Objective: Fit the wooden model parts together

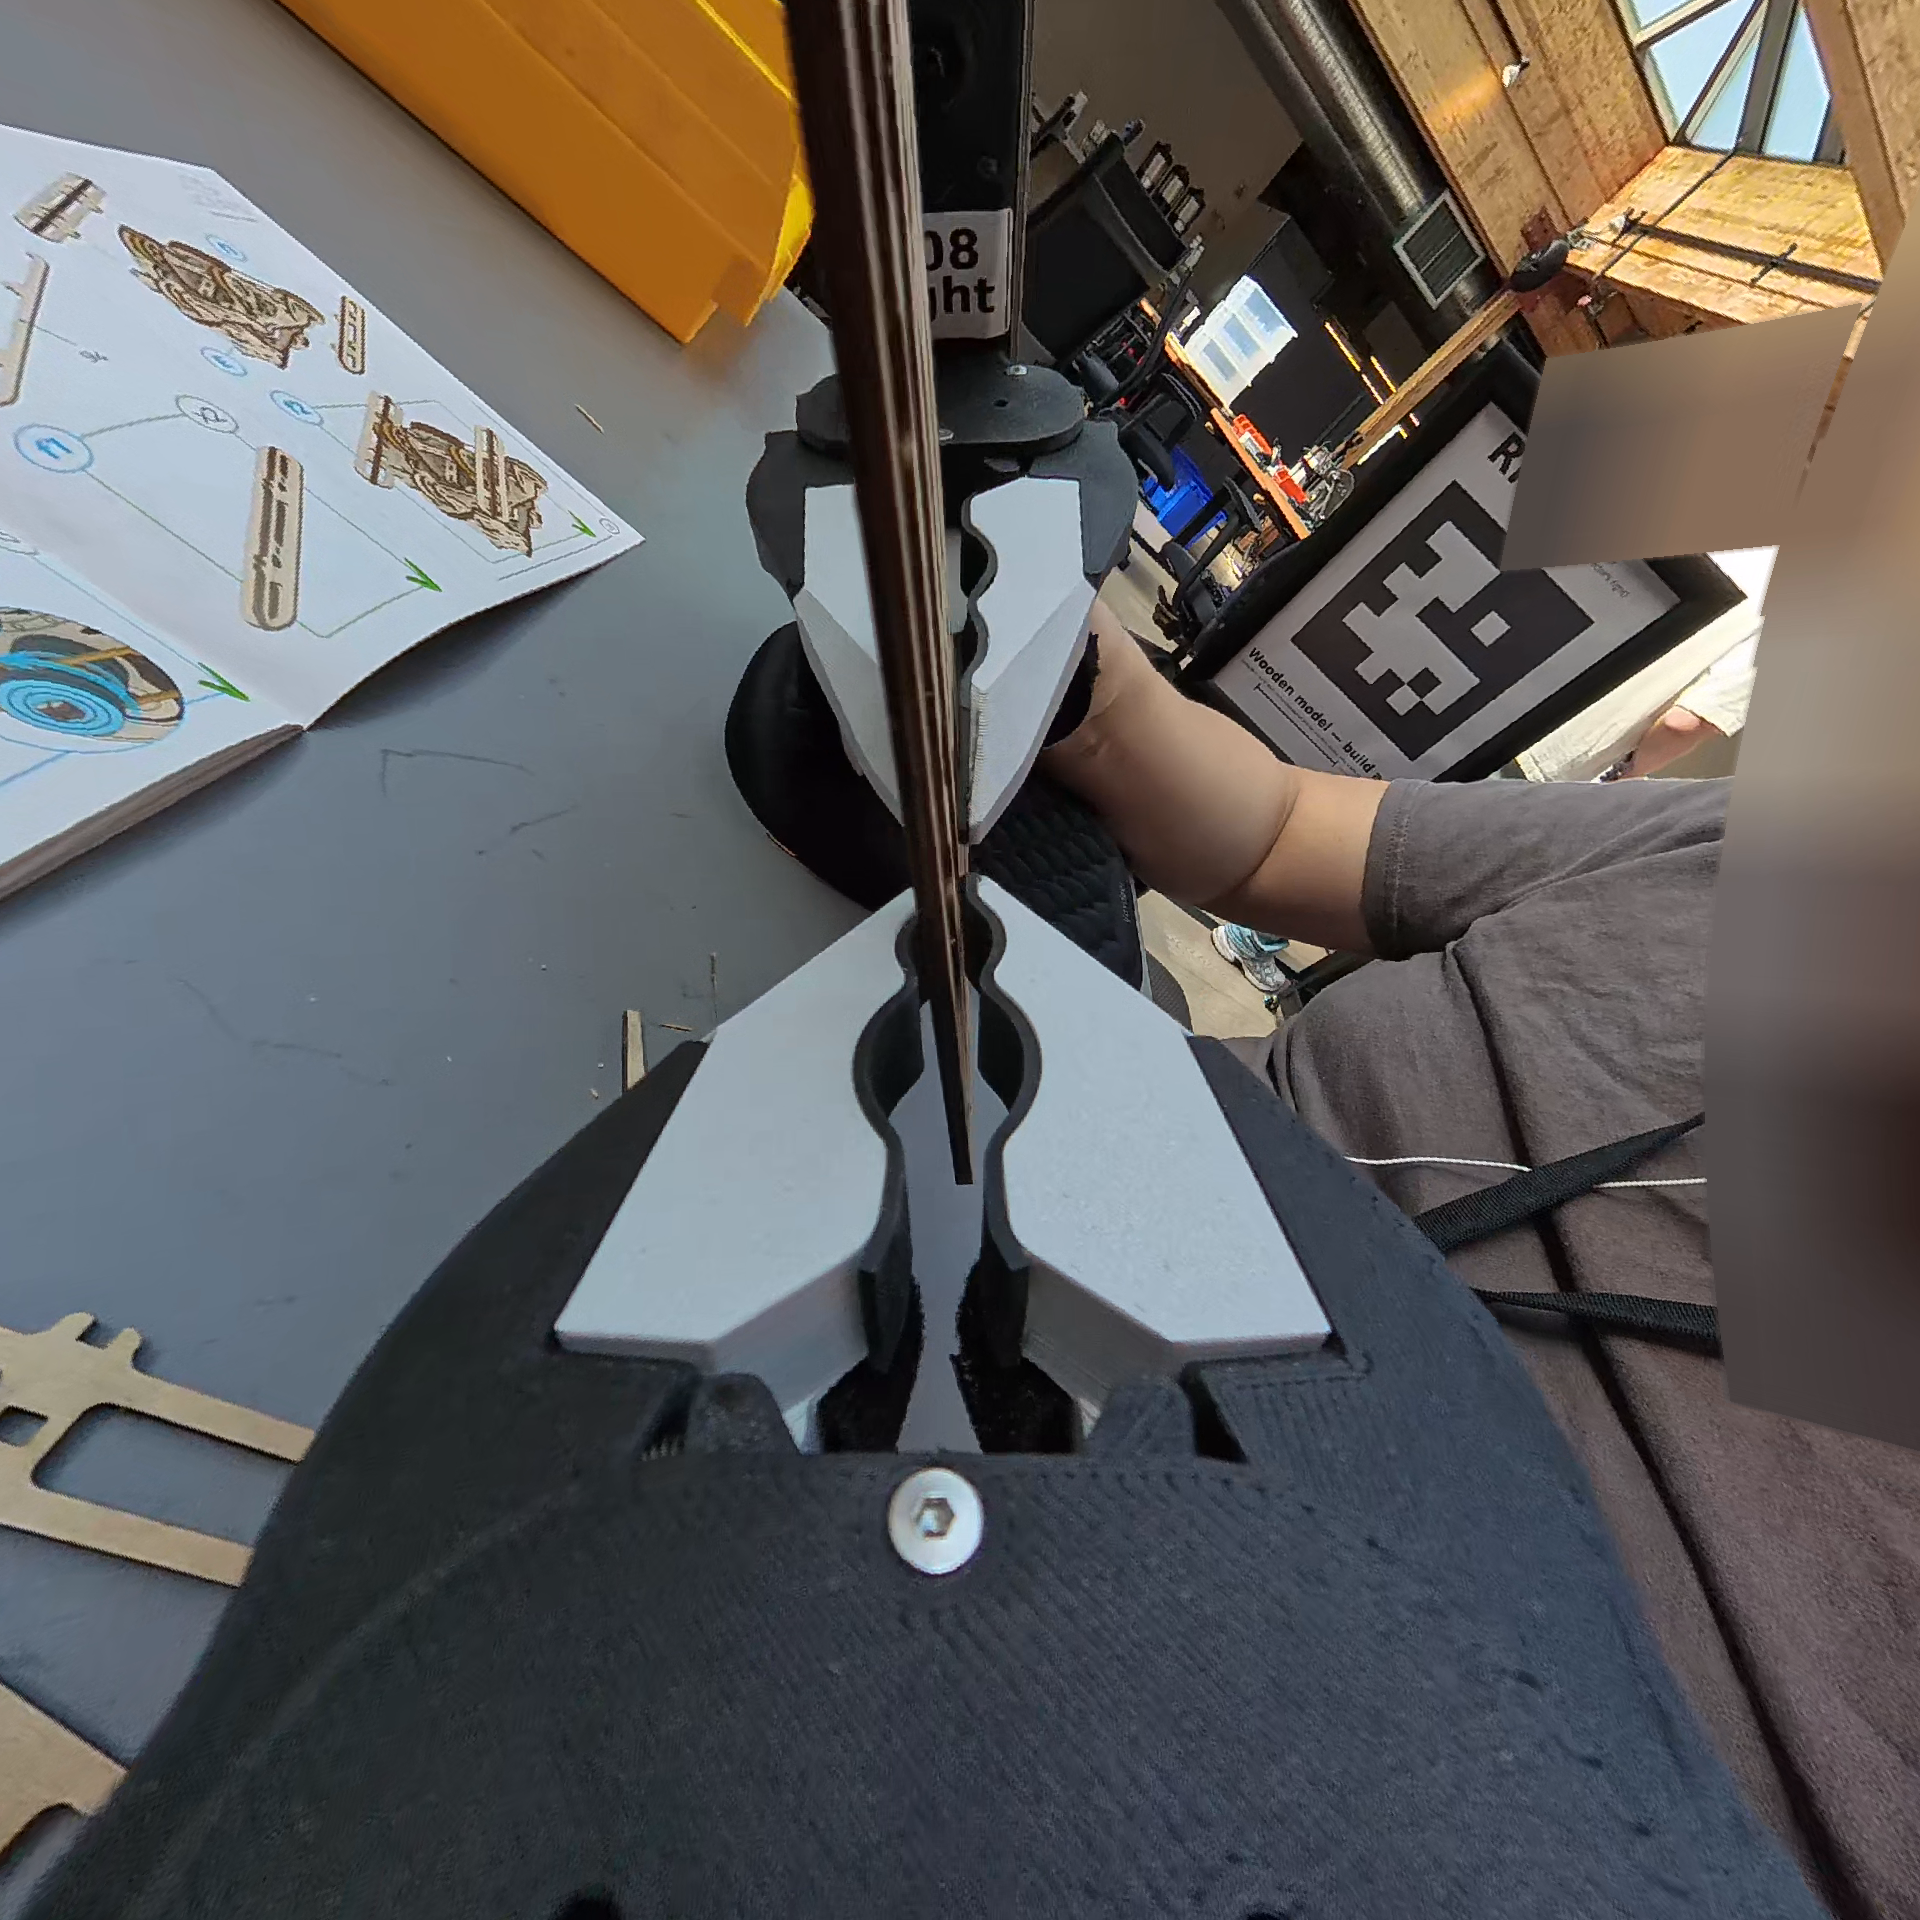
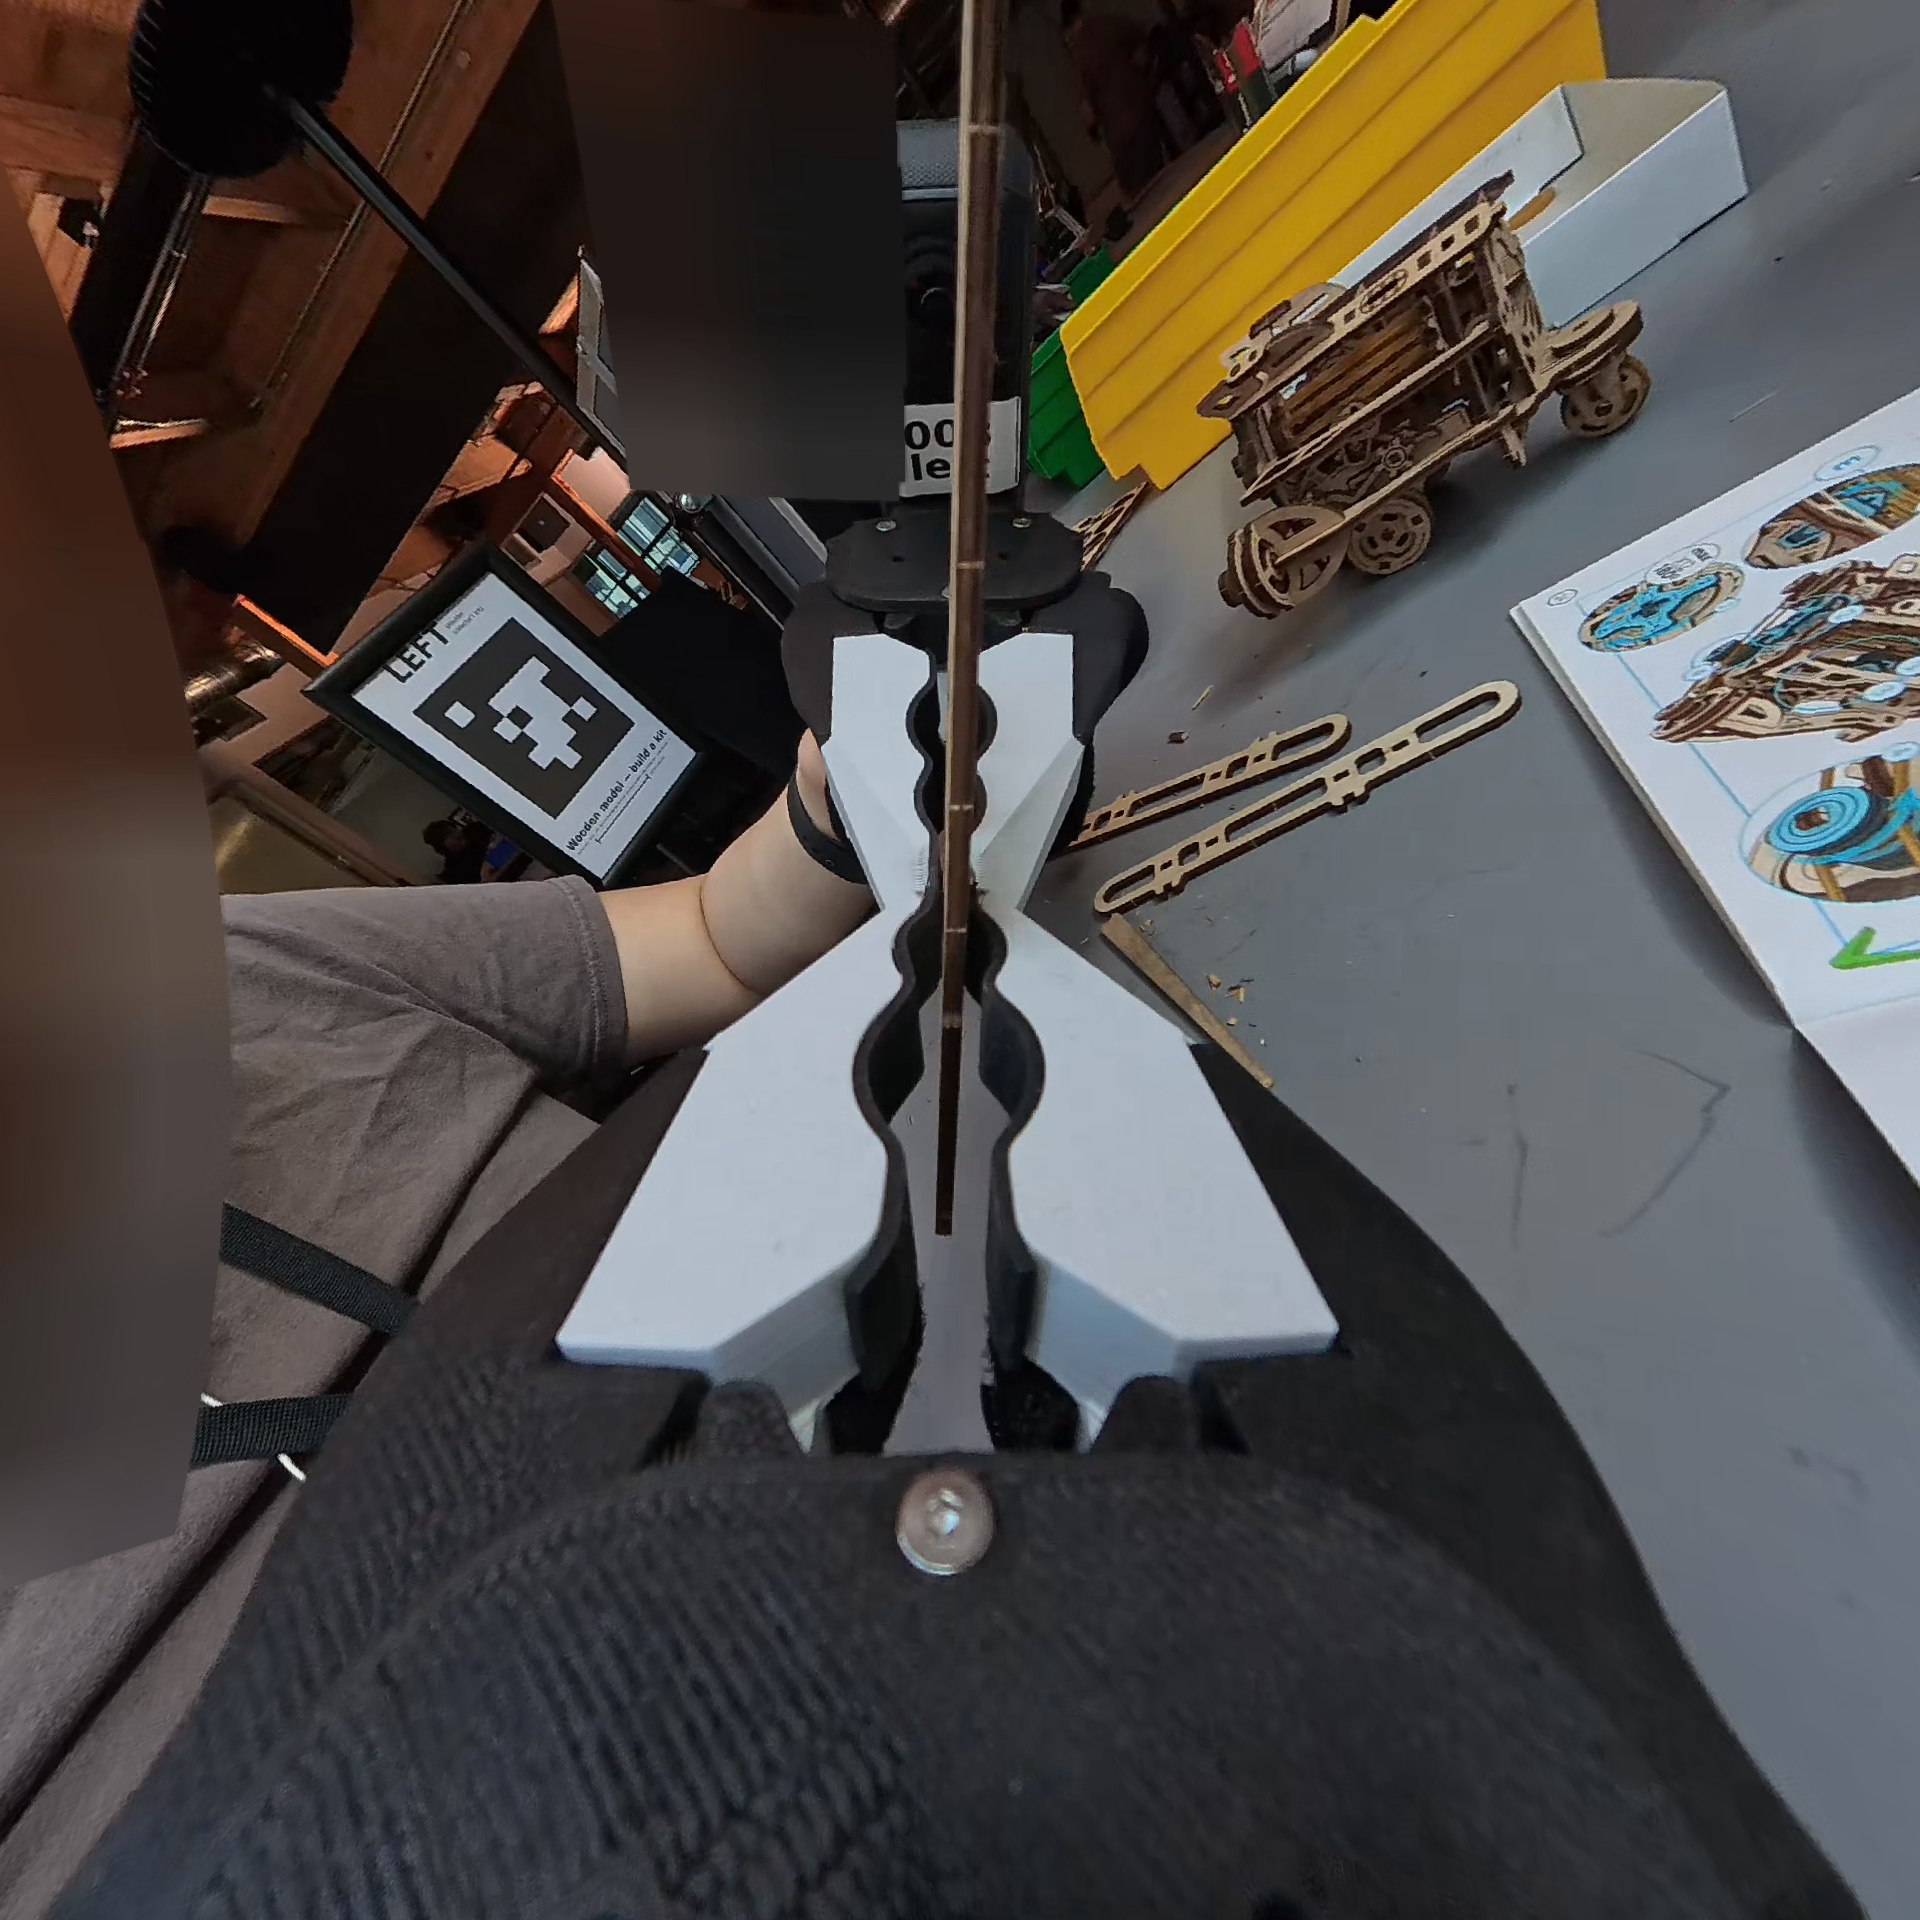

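In the left wrist view, our left claw (image 1: 945, 925) fills the lower centre of the frame, clenched at its tips on a thin wooden sheet (image 1: 894, 436) seen edge-on, which runs straight up to the top edge. The right claw (image 1: 951, 821) faces us from just above, tip to tip with ours, and it too is clamped on that sheet. At upper left of the frame we see an open instruction booklet (image 1: 260, 499) lying on the grey counter (image 1: 468, 883), with a yellow bin (image 1: 582, 135) behind it. A cut-out wooden fret (image 1: 94, 1455) lies at the lower left edge. A person's forearm (image 1: 1195, 810) and grey sleeve sit at centre right.

In the right wrist view, our right claw (image 2: 951, 914) grips the same sheet (image 2: 971, 416), again edge-on and vertical through the centre. The left claw (image 2: 951, 883) meets ours from above, closed on the sheet. At upper right of the frame a partly built wooden vehicle model (image 2: 1413, 384) stands on the counter (image 2: 1455, 1143), beside the yellow bin (image 2: 1299, 208) and a white box (image 2: 1621, 156). Two slotted wooden strips (image 2: 1299, 800) lie side by side near centre right, and the booklet (image 2: 1787, 727) lies at the right edge.
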Demonstrator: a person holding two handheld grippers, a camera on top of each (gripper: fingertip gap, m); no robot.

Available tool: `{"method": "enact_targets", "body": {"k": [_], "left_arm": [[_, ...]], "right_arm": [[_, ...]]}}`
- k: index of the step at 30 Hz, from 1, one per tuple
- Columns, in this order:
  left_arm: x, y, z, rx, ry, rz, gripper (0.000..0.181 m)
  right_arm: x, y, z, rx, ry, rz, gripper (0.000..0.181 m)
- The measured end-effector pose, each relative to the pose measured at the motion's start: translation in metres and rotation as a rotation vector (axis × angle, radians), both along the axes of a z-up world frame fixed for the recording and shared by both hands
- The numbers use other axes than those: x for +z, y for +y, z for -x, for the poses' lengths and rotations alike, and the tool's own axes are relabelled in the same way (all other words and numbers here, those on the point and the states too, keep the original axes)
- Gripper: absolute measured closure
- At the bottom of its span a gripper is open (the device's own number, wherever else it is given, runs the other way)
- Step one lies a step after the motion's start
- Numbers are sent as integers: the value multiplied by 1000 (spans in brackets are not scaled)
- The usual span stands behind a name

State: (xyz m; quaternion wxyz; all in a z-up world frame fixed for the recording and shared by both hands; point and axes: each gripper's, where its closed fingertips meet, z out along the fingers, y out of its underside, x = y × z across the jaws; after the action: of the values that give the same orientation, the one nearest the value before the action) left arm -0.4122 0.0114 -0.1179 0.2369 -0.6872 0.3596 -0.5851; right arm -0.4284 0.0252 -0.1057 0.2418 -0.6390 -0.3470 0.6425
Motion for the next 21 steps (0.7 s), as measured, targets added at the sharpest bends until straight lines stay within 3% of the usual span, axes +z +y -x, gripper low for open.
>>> {"method": "enact_targets", "body": {"k": [21], "left_arm": [[-10, 2, -1, -10, 7, 48, 181]], "right_arm": [[-12, 0, -1, 7, -81, 14, 181]]}}
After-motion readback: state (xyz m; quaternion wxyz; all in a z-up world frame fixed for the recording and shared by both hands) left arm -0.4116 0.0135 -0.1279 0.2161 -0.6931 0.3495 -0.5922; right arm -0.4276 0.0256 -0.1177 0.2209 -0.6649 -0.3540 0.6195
